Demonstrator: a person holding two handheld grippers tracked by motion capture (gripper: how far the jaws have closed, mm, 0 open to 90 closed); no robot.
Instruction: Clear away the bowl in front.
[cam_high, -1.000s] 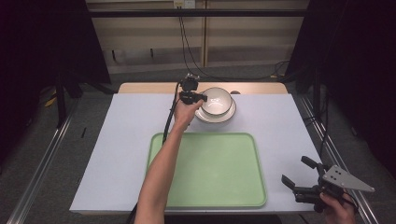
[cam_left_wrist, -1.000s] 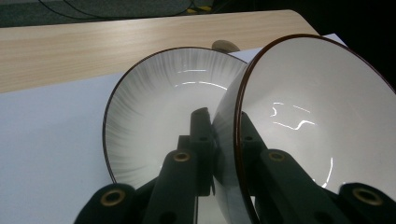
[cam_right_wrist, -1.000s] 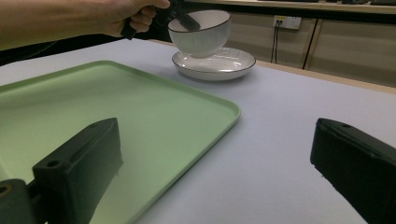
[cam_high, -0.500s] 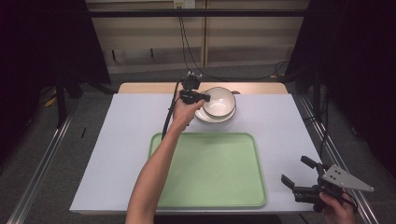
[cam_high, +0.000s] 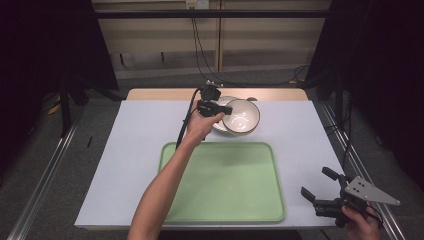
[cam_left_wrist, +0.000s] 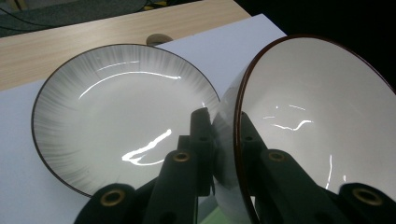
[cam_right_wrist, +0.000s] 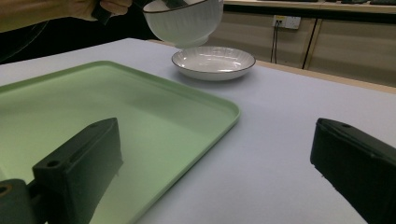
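The white ceramic bowl with a dark rim (cam_high: 241, 116), nested level in the shallow ribbed white plate (cam_left_wrist: 116, 112) a second ago, is now tipped and lifted clear, its wall clamped by the left gripper (cam_high: 223, 109), apparently for the green plastic tray (cam_high: 225, 182), while the right gripper (cam_high: 320, 187) is held open.

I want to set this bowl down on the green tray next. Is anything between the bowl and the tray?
Nothing visible. The bowl, clamped by its rim in the left gripper, hangs tilted above the plate; the green tray in front of it lies bare.
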